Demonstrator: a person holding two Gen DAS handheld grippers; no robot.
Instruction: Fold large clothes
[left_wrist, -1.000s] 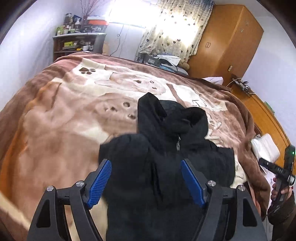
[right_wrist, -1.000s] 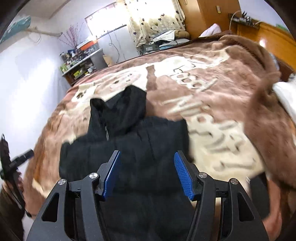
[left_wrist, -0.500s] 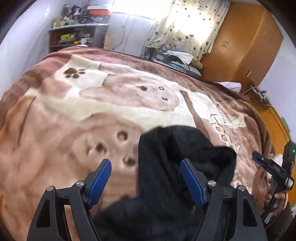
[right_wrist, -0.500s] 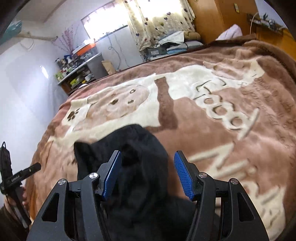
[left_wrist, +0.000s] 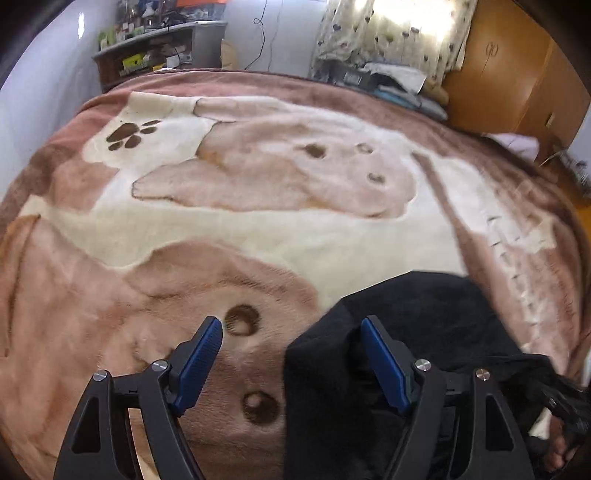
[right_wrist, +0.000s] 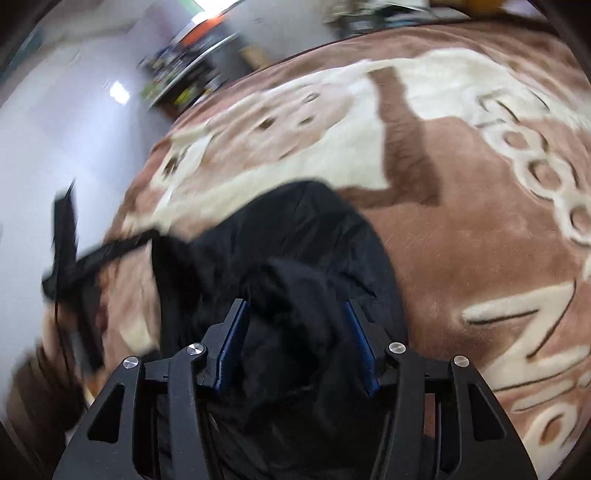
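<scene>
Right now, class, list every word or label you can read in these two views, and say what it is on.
"Good": cream letters on the blanket.
"N": begins the next word there; the rest is blurred.
Shelf labels: too small to read.

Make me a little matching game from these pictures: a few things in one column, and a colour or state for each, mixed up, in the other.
Things:
1. garment
2. blanket
3. left gripper
4. wardrobe

Descriptions:
A. orange-brown wood, against the far wall
B. black, bunched on the bed
C. brown and cream, with a paw print
D. jaws apart, one pad over the black cloth's edge, the other over bare blanket

Pairs: 1-B, 2-C, 3-D, 4-A
</scene>
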